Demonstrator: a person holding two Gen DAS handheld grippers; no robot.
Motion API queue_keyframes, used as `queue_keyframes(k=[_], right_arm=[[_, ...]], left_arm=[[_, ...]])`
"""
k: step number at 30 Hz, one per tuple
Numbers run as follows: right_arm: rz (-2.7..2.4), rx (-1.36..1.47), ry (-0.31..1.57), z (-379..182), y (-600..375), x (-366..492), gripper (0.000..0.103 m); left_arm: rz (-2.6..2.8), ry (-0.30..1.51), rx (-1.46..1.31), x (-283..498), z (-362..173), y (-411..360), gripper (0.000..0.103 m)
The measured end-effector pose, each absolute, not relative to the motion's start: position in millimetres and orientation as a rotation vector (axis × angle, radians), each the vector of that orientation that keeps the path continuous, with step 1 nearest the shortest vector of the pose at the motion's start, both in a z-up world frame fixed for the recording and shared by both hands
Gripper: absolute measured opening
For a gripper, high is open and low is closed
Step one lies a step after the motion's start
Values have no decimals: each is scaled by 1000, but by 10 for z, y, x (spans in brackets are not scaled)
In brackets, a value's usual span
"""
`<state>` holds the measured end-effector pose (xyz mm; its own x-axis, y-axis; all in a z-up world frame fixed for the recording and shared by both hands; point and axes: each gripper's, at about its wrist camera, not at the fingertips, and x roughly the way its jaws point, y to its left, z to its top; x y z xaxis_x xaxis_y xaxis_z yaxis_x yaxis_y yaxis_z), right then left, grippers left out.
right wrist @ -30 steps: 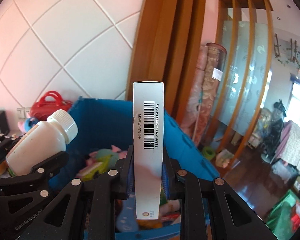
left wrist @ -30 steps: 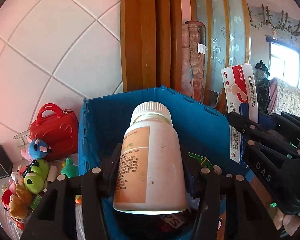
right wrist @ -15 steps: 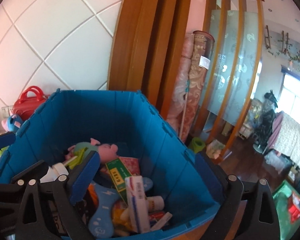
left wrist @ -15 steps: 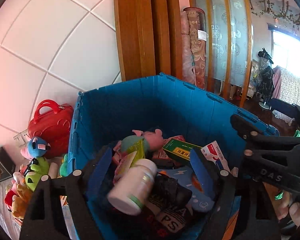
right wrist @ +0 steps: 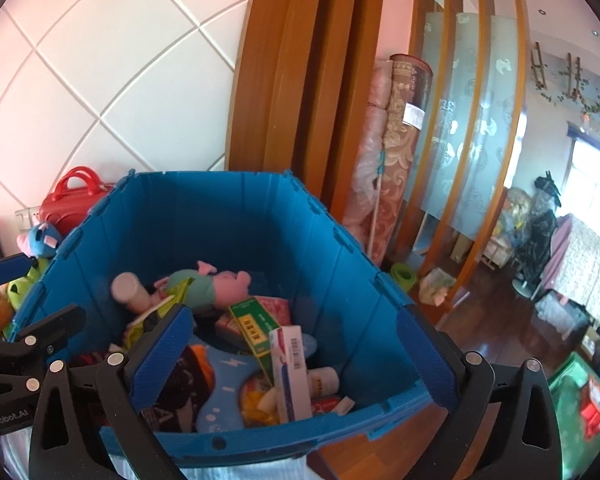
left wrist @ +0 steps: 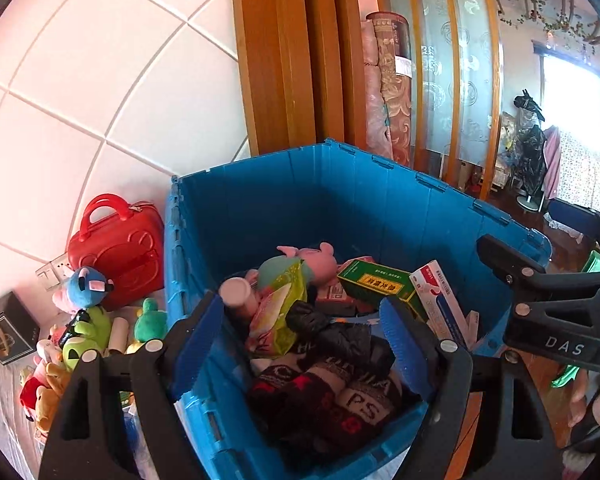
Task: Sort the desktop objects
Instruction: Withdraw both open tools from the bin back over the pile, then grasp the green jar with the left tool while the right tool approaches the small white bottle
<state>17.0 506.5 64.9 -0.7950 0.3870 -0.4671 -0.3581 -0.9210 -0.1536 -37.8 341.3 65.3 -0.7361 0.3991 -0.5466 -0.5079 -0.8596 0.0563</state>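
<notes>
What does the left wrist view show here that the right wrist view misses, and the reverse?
Left only: the black patterned cloth heaped at the crate's near end, and the green plush toys outside it. Right only: the blue lightning-bolt toy and a small white bottle low in the crate. Both: the blue crate, pink pig plush, green box, white-and-red box.

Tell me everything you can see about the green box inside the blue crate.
The green box is a long, flat carton, apparently cardboard, with a yellow label panel bearing dark print. It lies tilted on the pile in the blue crate, closed, one end propped near the pink plush pig. The red-and-white box leans against it. No gripper touches it.
</notes>
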Motion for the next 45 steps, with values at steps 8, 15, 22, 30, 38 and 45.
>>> queue_keyframes(k=[8,15,22,30,38,45], right_arm=[[2715,-692,-61,740,4719,298,103],[2800,-678,-90,808,4123,333,103],[2895,-744,-159,729,3270,113,103],[2993,-851,-237,546,2292,-63,103],[3040,-1032,-265,142,1722,-327,103],[2995,-1243,-280,-459,1565,-688,103]], left_arm=[[2578,187,-730,-270,680,2846,80],[2669,149,-768,-207,565,2111,81],[2780,99,-893,-241,331,1124,81],[2828,81,-1119,-420,-103,184,81],[2821,85,-1328,-634,-623,-438,81],[2802,-30,-1496,-866,-1099,-686,81]])
